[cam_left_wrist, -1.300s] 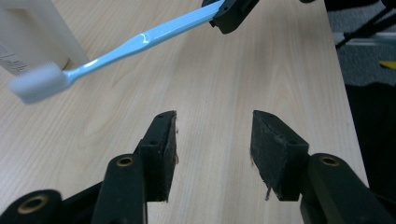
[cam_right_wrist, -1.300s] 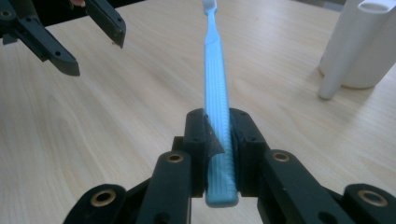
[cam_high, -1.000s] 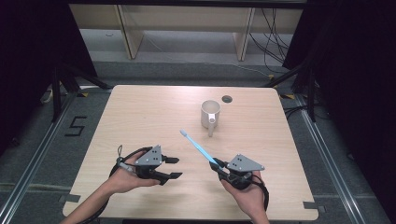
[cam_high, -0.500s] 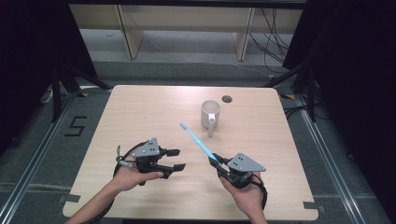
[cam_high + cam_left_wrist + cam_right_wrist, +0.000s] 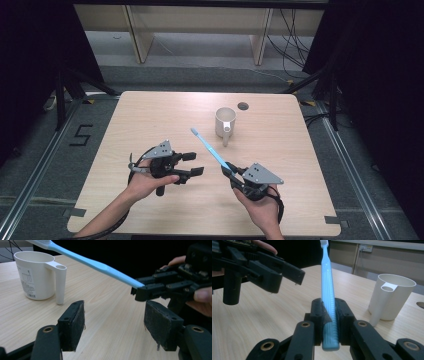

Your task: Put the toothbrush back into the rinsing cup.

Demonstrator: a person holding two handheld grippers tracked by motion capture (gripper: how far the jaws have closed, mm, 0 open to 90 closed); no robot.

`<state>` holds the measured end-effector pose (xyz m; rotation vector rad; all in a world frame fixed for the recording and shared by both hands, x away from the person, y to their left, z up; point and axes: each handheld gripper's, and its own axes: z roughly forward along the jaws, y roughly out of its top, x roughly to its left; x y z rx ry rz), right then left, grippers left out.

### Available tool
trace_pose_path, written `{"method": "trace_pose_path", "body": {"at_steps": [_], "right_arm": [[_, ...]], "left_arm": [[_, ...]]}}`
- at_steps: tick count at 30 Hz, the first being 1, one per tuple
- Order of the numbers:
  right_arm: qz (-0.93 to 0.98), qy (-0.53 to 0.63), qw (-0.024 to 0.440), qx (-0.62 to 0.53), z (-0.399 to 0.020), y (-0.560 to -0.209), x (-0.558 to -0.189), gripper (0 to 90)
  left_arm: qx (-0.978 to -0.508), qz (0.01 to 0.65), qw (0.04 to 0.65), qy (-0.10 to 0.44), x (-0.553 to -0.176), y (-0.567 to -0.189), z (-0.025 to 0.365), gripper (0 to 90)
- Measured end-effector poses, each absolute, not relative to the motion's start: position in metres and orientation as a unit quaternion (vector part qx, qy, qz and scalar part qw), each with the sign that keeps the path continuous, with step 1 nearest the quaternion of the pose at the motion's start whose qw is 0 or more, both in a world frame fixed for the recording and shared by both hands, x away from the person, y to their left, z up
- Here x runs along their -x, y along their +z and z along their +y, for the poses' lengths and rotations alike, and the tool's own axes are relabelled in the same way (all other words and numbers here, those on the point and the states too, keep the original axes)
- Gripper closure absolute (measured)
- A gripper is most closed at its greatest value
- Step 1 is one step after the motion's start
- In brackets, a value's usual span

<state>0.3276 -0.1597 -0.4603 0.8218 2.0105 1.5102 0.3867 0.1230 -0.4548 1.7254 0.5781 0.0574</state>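
My right gripper (image 5: 228,169) (image 5: 329,307) is shut on the handle end of a light blue toothbrush (image 5: 207,147) (image 5: 327,287), which slants up and away with its brush head toward the table's middle. A white cup (image 5: 225,122) (image 5: 35,275) (image 5: 393,297) with a tube-shaped handle stands upright just beyond the brush head. To the left, my left gripper (image 5: 194,164) (image 5: 115,312) points toward the toothbrush (image 5: 100,265). Its jaws have just been opening and stand wide apart with nothing between them, a short way from the right gripper's tips (image 5: 140,290).
The wooden table (image 5: 150,115) has a small dark round spot (image 5: 243,106) behind the cup. Its left half and front edge are bare wood. Black frame posts and a light shelf unit stand beyond the far edge.
The left gripper's jaws have spread wider. The toothbrush's head has risen a little toward the cup. The right hand has kept its place and grip.
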Motion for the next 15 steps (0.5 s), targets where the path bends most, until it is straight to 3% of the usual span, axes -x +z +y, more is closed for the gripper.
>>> {"method": "trace_pose_path", "body": {"at_steps": [9,15], "right_arm": [[0.743,0.553,0.225,-0.302,-0.154,-0.462,-0.327,79.0],[0.736,0.56,0.242,-0.293,-0.154,-0.46,-0.328,79.0]], "left_arm": [[-0.734,0.266,0.625,0.011,-0.395,-0.453,0.116,32.8],[-0.715,0.276,0.642,-0.009,-0.4,-0.452,0.115,33.0]]}}
